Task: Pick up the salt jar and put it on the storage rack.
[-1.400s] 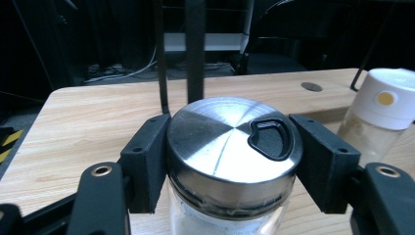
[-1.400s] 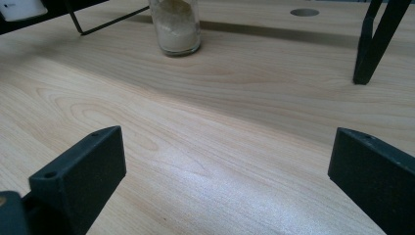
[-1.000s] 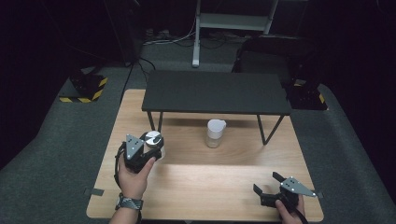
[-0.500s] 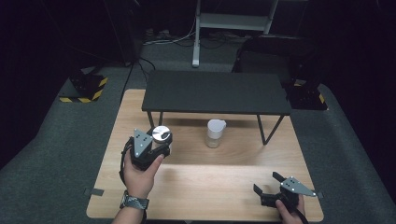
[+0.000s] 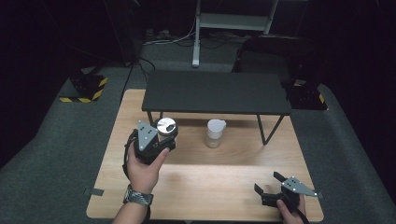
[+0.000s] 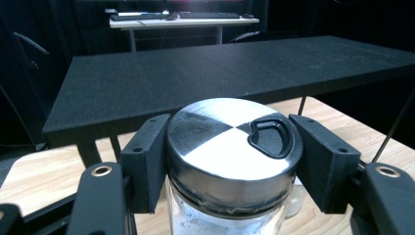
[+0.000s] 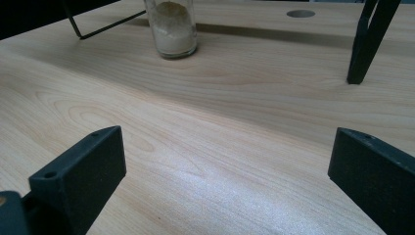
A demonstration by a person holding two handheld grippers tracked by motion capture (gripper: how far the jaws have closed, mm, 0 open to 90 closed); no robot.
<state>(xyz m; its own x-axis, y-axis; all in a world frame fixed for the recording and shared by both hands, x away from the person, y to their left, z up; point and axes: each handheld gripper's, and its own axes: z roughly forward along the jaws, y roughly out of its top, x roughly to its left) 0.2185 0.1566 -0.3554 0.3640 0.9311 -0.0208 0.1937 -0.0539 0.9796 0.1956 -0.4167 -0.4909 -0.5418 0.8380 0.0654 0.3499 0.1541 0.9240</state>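
Note:
A glass jar (image 6: 230, 142) with a shiny metal lid, white powder inside, is clamped at its lid between the jaws of my left gripper (image 6: 232, 156). In the high view that jar (image 5: 166, 126) hangs above the table's left half, just before the black shelf (image 5: 215, 91), with the left gripper (image 5: 163, 134) shut on it. A second jar (image 5: 215, 133) of pale powder stands on the wood in front of the shelf. My right gripper (image 5: 266, 183) rests near the front right corner, open, with bare wood between its jaws (image 7: 225, 171).
The black shelf (image 6: 195, 68) on thin metal legs spans the back of the wooden table (image 5: 210, 186). One leg (image 7: 367, 44) stands ahead of the right gripper, the second jar (image 7: 172, 27) farther off. Grey carpet surrounds the table.
My left gripper has risen with the metal-lidded jar and drifted right and toward the shelf. The right gripper has kept still.

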